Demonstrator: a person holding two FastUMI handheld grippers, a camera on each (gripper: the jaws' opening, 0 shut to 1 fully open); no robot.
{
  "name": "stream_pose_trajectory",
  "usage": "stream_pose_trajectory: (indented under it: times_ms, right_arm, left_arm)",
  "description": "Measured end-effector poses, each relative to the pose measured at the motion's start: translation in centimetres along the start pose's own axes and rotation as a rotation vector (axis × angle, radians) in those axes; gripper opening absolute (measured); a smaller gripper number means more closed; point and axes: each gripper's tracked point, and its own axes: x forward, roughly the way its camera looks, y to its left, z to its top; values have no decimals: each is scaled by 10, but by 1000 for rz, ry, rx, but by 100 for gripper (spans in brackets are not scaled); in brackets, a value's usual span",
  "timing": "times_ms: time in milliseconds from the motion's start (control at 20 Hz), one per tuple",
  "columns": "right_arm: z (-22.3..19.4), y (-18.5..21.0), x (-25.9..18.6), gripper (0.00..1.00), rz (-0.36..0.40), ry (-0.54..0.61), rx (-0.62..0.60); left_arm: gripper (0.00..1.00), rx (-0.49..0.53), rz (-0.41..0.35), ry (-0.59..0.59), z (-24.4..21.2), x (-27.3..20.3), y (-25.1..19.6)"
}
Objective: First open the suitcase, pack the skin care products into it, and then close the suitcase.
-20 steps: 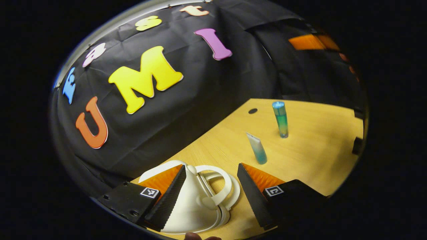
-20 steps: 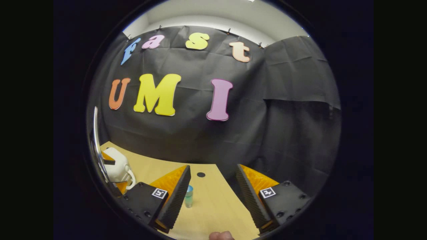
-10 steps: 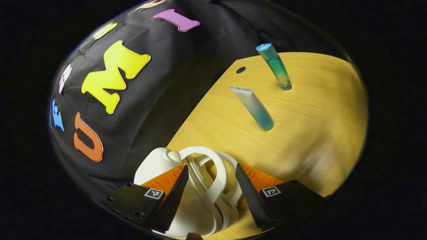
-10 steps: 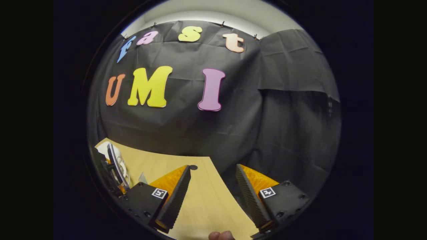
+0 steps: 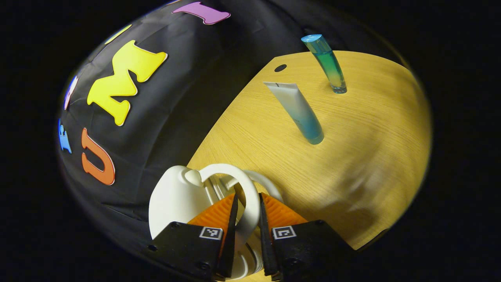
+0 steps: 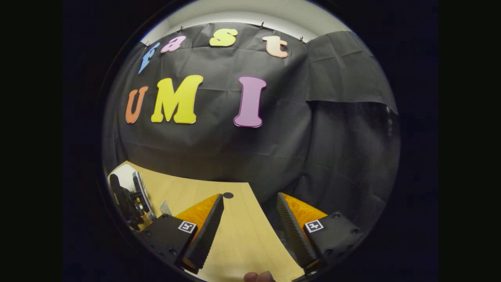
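**Opening step: handle gripped, nothing packed**

Wooden worktop point(image 5: 364, 156) against the black cloth wall. We judge the task barely begun: the white suitcase point(image 5: 172, 199) looks closed at the near left edge. The left tool point(image 5: 245, 227) is narrowed onto its white handle point(image 5: 250, 203), both fingers pressing. The tube point(image 5: 299, 113) and blue-green bottle point(image 5: 327, 64) stand upright farther right, well apart from it, unpacked. The right tool point(image 6: 248, 219) is wide, holding nothing, over bare worktop.
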Motion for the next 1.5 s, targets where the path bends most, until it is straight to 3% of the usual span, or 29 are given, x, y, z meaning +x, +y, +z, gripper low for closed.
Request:
stream_pose_trajectory:
  times_ms: [50,200,400,700,900,1250,1500]
  right_arm:
    - [-1,0,-2,82,0,2,-1]
    - [-3,1,-6,82,-6,9,8]
    - [5,10,-14,82,-10,-7,12]
    - [30,52,-21,82,37,-41,0]
    - [55,96,-29,82,94,-80,-25]
    - [91,185,-46,82,206,-135,-57]
    - [98,229,-61,82,244,-137,-105]
  left_arm:
    - [27,4,-4,-2,2,-1,0]
    - [17,-10,-16,-25,9,-9,5]
    - [3,-112,-6,-84,22,-27,26]
    - [3,-370,7,-259,41,-70,102]
    - [3,-488,66,-363,28,-100,179]
    - [3,-724,204,-471,-74,-126,313]
    - [3,-939,236,-495,-181,-109,366]
